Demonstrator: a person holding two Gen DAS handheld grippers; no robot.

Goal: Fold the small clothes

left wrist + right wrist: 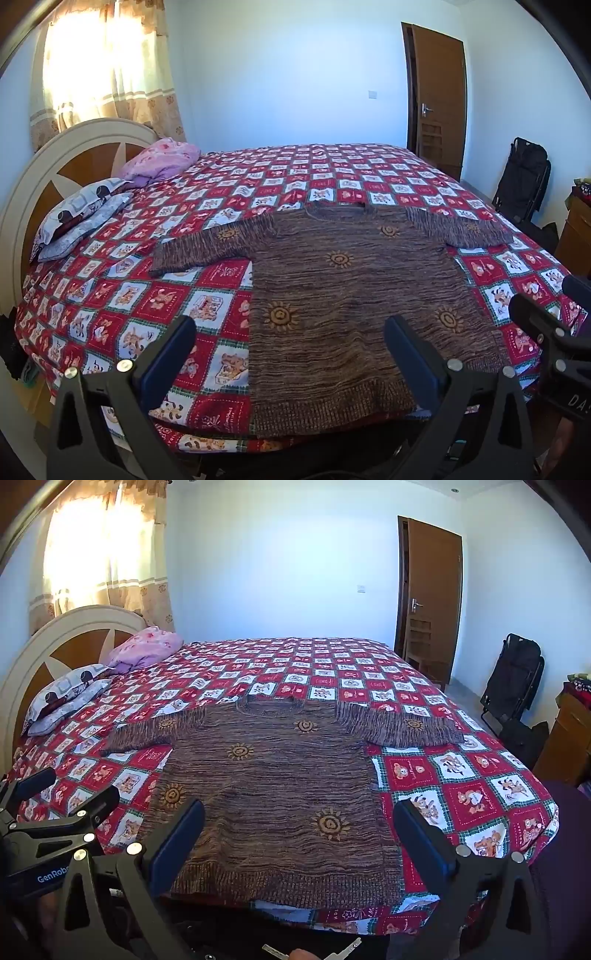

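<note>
A small brown knitted sweater point(343, 295) with orange sun motifs lies flat on the bed, both sleeves spread out, hem toward me. It also shows in the right wrist view point(273, 794). My left gripper point(290, 332) is open and empty, hovering above the hem's left part. My right gripper point(299, 819) is open and empty, hovering above the hem's right part. The right gripper's body shows at the right edge of the left wrist view point(546, 332), and the left gripper's body shows at the left of the right wrist view point(66, 819).
The bed carries a red and white patchwork cover point(122, 302). Pillows point(81, 218) and a pink blanket point(162, 158) lie by the headboard point(55, 162). A brown door point(439, 99), a black folded chair point(521, 177) and a wooden cabinet point(569, 738) stand to the right.
</note>
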